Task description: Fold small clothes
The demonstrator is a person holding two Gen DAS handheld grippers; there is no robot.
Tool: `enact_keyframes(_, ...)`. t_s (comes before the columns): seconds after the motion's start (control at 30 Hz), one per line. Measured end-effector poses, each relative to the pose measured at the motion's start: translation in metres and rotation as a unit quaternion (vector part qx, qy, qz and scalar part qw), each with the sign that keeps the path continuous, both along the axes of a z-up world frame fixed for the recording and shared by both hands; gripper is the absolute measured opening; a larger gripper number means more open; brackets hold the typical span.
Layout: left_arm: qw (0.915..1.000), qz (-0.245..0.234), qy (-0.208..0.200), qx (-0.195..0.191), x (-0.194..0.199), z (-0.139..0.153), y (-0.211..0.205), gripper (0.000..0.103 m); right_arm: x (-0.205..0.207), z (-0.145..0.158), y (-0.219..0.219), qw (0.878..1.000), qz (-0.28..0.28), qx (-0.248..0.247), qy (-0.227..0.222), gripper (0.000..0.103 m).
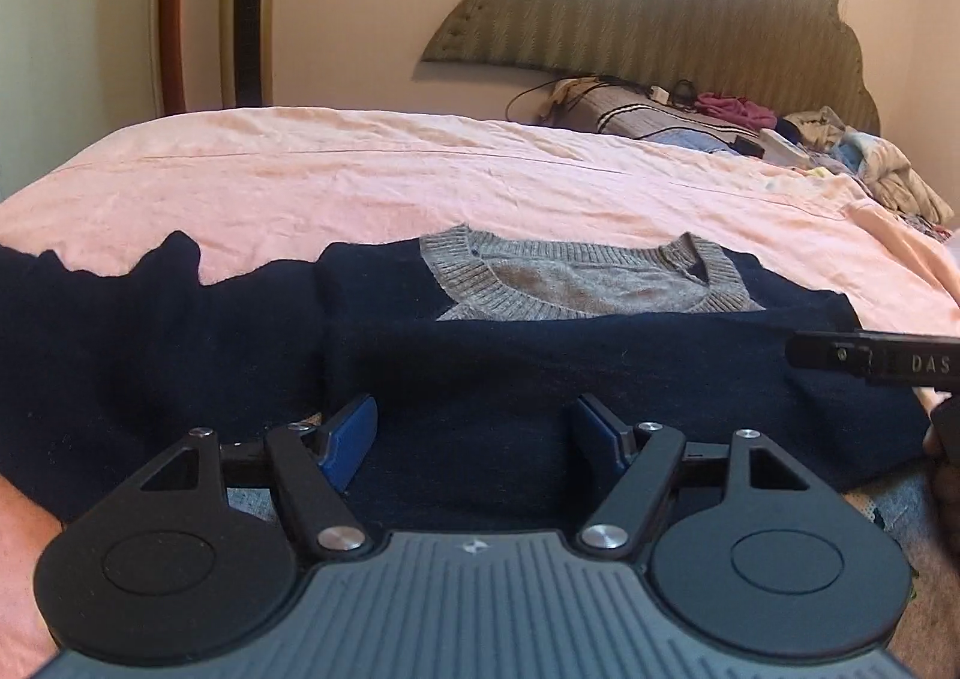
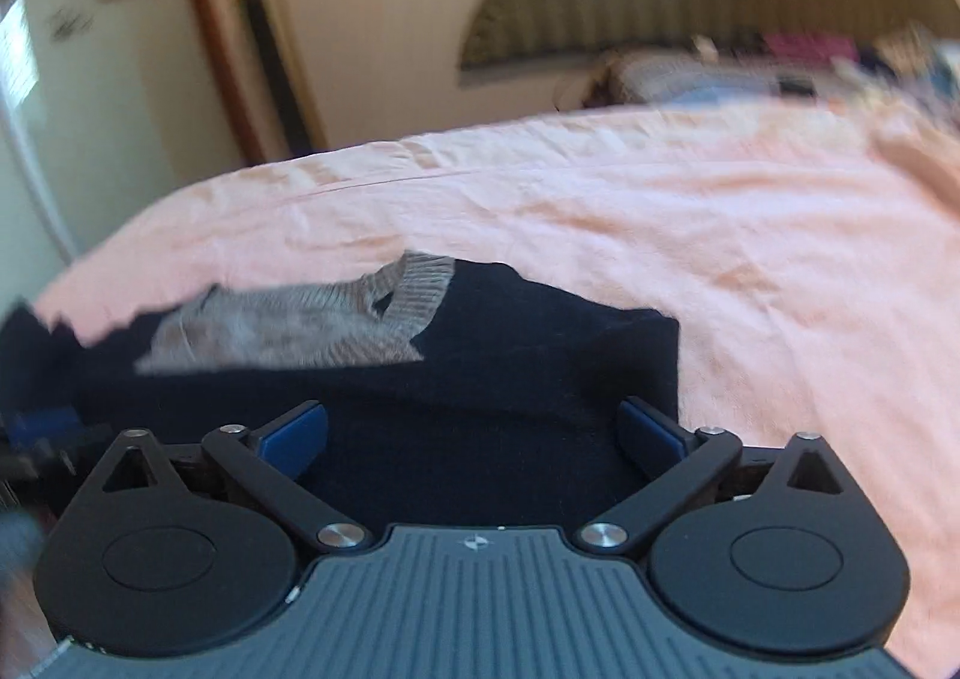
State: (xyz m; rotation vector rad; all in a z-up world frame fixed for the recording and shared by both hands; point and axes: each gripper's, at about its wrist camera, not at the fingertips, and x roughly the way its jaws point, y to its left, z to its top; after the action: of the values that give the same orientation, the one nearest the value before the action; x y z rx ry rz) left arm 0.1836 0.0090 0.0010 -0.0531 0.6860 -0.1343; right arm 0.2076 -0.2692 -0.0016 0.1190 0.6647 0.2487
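The navy sweater (image 1: 540, 373) with a grey ribbed V-neck collar (image 1: 576, 283) lay flat on the pink bedsheet (image 1: 360, 168), in the lower half of both wrist views. The left gripper (image 1: 477, 427) hovered over the near hem at 6 o'clock; its blue-padded fingers (image 1: 351, 439) were spread, nothing between them. The right gripper (image 2: 474, 433) was also wide open over the sweater's right part, holding nothing. At 1 o'clock, near the padded headboard (image 1: 660, 6), a pile of clothes (image 1: 840, 150) and cables lay.
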Motion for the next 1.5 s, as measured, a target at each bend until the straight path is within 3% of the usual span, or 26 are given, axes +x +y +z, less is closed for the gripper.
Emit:
enact_keyframes(0.07, 0.9999, 0.001, -0.004, -0.009, -0.005, 0.006, 0.008, 0.071, -0.001, 0.0, 0.0, 1.0, 0.0, 0.0, 0.0, 0.103)
enact_keyframes(0.17, 0.9968, 0.03, -0.042, -0.061, -0.028, 0.024, 0.05, 0.072, 0.0, 0.001, -0.001, 1.0, 0.0, 0.003, -0.001, 0.103)
enact_keyframes(0.23, 0.989, 0.084, -0.077, -0.095, -0.044, 0.036, 0.099, 0.08, 0.0, 0.002, -0.002, 1.0, 0.001, 0.007, -0.001, 0.103)
enact_keyframes(0.3, 0.9757, 0.157, -0.089, -0.124, -0.05, 0.039, 0.157, 0.088, 0.001, 0.003, -0.004, 1.0, 0.0, 0.013, -0.003, 0.103)
enact_keyframes(0.37, 0.9544, 0.234, -0.078, -0.168, -0.049, 0.034, 0.218, 0.088, 0.001, 0.003, -0.004, 1.0, -0.001, 0.016, -0.003, 0.103)
enact_keyframes(0.43, 0.9168, 0.319, -0.055, -0.234, -0.045, 0.021, 0.284, 0.088, 0.001, 0.002, -0.004, 1.0, -0.001, 0.016, -0.004, 0.103)
enact_keyframes(0.5, 0.8797, 0.358, -0.034, -0.311, -0.038, 0.006, 0.333, 0.088, 0.001, 0.003, -0.004, 1.0, -0.002, 0.017, -0.004, 0.103)
enact_keyframes(0.53, 0.8629, 0.365, -0.044, -0.347, -0.036, 0.001, 0.35, 0.088, 0.001, 0.003, -0.003, 1.0, -0.002, 0.017, -0.004, 0.103)
enact_keyframes(0.57, 0.8505, 0.369, -0.052, -0.371, -0.032, -0.001, 0.362, 0.088, 0.0, 0.003, -0.004, 1.0, -0.002, 0.018, -0.005, 0.103)
enact_keyframes(0.67, 0.8411, 0.374, -0.052, -0.387, -0.011, -0.004, 0.379, 0.088, 0.0, 0.003, -0.005, 1.0, -0.004, 0.026, -0.006, 0.103)
enact_keyframes(0.7, 0.8429, 0.375, -0.053, -0.382, -0.004, -0.005, 0.38, 0.088, -0.001, 0.003, -0.005, 1.0, -0.004, 0.027, -0.006, 0.103)
enact_keyframes(0.77, 0.8584, 0.374, -0.06, -0.346, 0.01, -0.002, 0.377, 0.086, 0.0, 0.003, -0.006, 1.0, -0.004, 0.026, -0.006, 0.103)
enact_keyframes(0.83, 0.8771, 0.384, -0.054, -0.284, 0.022, -0.001, 0.365, 0.052, 0.0, 0.003, -0.006, 1.0, -0.004, 0.026, -0.006, 0.103)
enact_keyframes(0.87, 0.8821, 0.395, -0.037, -0.253, 0.028, -0.002, 0.362, 0.012, 0.0, 0.003, -0.006, 1.0, -0.004, 0.027, -0.006, 0.103)
enact_keyframes(0.97, 0.8817, 0.406, -0.05, -0.235, 0.026, -0.003, 0.355, 0.007, -0.001, 0.004, -0.007, 0.999, -0.005, 0.032, -0.006, 0.103)
enact_keyframes(1.1, 0.909, 0.379, -0.108, -0.137, 0.021, 0.031, 0.307, 0.006, -0.001, 0.004, -0.006, 1.0, -0.006, 0.029, -0.006, 0.103)
enact_keyframes(1.2, 0.9453, 0.276, -0.155, -0.076, 0.015, 0.066, 0.232, 0.006, -0.001, 0.004, -0.006, 0.999, -0.006, 0.033, -0.006, 0.103)
enact_keyframes(1.27, 0.9715, 0.164, -0.171, -0.008, 0.008, 0.081, 0.159, 0.006, -0.001, 0.004, -0.007, 0.999, -0.007, 0.038, -0.007, 0.103)
enact_keyframes(1.3, 0.9796, 0.101, -0.172, 0.026, 0.001, 0.082, 0.121, 0.006, -0.001, 0.004, -0.007, 0.999, -0.007, 0.04, -0.007, 0.103)
enact_keyframes(1.37, 0.9878, -0.032, -0.133, 0.076, -0.011, 0.069, 0.048, 0.007, -0.001, 0.004, -0.009, 0.999, -0.008, 0.047, -0.007, 0.103)
enact_keyframes(1.47, 0.9801, -0.164, -0.03, 0.107, -0.023, 0.036, -0.019, 0.01, -0.001, 0.003, -0.013, 0.998, -0.01, 0.06, -0.008, 0.103)
enact_keyframes(1.5, 0.9778, -0.178, -0.002, 0.111, -0.027, 0.027, -0.03, 0.011, -0.002, 0.003, -0.014, 0.998, -0.01, 0.062, -0.009, 0.103)
